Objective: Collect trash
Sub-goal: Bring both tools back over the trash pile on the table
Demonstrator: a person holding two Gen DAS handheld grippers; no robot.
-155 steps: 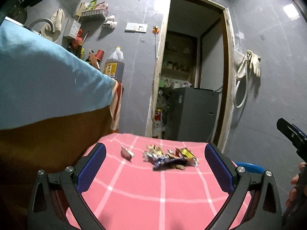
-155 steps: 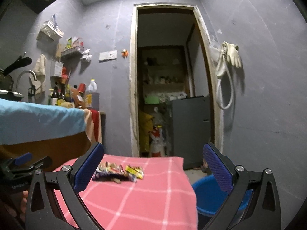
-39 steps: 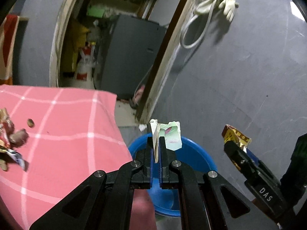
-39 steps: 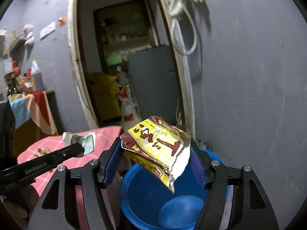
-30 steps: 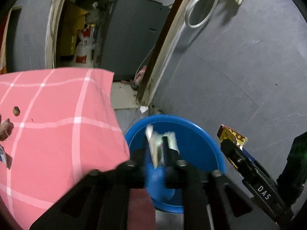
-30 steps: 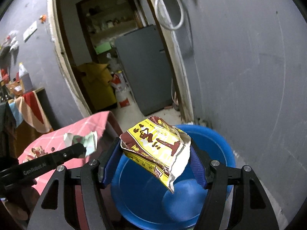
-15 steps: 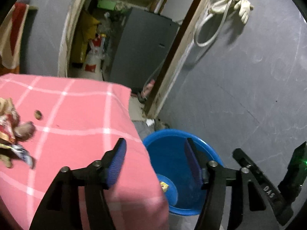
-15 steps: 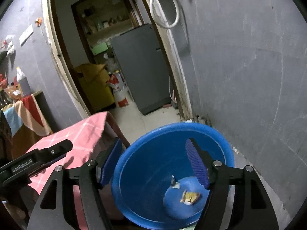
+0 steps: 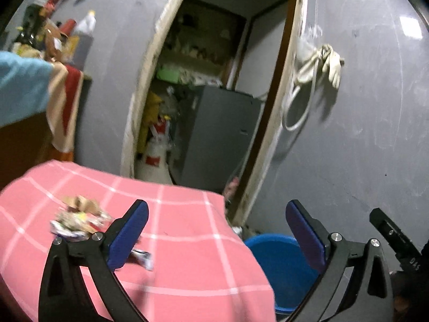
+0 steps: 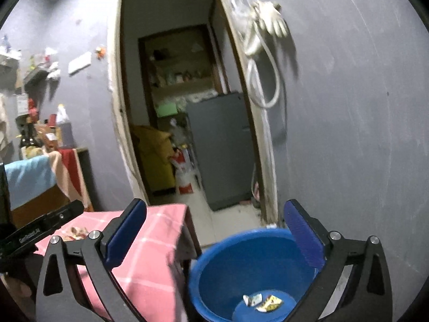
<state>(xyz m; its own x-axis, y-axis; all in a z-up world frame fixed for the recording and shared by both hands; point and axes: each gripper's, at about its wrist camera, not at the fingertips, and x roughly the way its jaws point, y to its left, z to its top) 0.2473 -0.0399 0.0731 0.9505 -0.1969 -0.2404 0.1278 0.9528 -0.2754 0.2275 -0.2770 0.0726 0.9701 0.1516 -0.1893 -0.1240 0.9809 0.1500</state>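
Left gripper (image 10: 40, 230) side lettering: "GenRobot.AI" stood in white on the black finger, seen from the right wrist view.
Right gripper (image 9: 396, 238) side lettering: "DAS" stood in white on the black finger, upside down in the left wrist view.
Yellow wrapper (image 10: 270, 302) in the blue basin (image 10: 214, 265): print too small to read.
Wrappers (image 9: 77, 221) on the pink cloth (image 9: 187, 241): blurred, nothing legible.

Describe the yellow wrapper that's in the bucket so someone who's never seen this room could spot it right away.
Find the blue bucket on the floor beside the pink checked table. At its bottom lie two scraps; the yellow wrapper is the right-hand one, brighter than the pale wrapper next to it.
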